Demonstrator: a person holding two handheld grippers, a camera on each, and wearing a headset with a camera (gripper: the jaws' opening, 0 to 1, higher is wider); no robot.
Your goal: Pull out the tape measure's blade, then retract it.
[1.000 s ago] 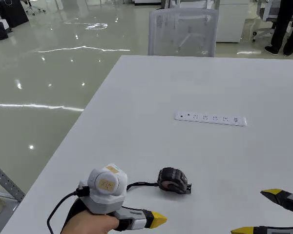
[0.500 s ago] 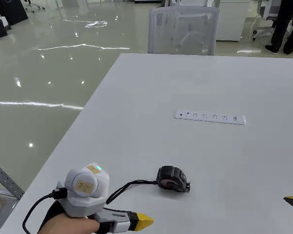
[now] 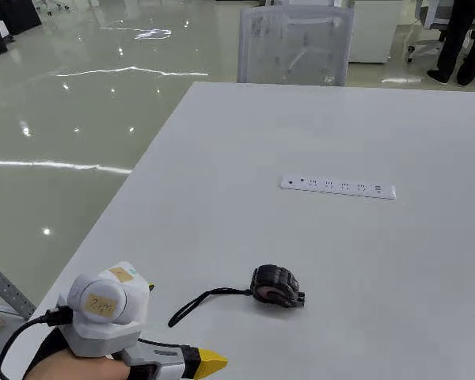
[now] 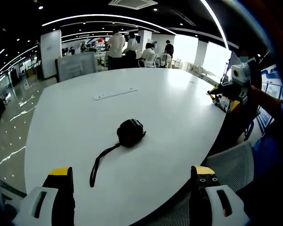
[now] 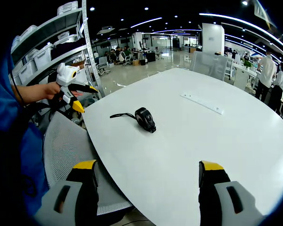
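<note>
A black, round-cornered tape measure (image 3: 277, 286) with a ribbed, rubbery-looking case lies on its side on the smooth matte white tabletop (image 3: 317, 127), near the table's front edge and clear of both tools. Its thin black cord strap (image 3: 196, 305) trails off in a loose loop towards the left gripper (image 4: 132, 172). Farther back on the same surface, well apart from the tape measure, lies a long flat white plastic power strip (image 3: 338, 187), set crosswise. Beyond the far edge stands a grey mesh-backed office chair (image 3: 294, 43) on a glossy pale floor (image 3: 79, 119) that mirrors the ceiling lights. The left gripper has a rounded white plastic body and dark fingers capped in yellow. A hand (image 3: 79, 370) grips it from below at the table's near left corner, with the fingers pointing across the table's front. In its own view the jaws are spread wide with nothing between them, aimed over the table's edge at the tape measure. The right gripper (image 5: 148, 165), of the same white, black and yellow build, is held off the opposite side of the table. Its jaws are likewise wide apart and empty, pointed towards the tape measure from a distance.
</note>
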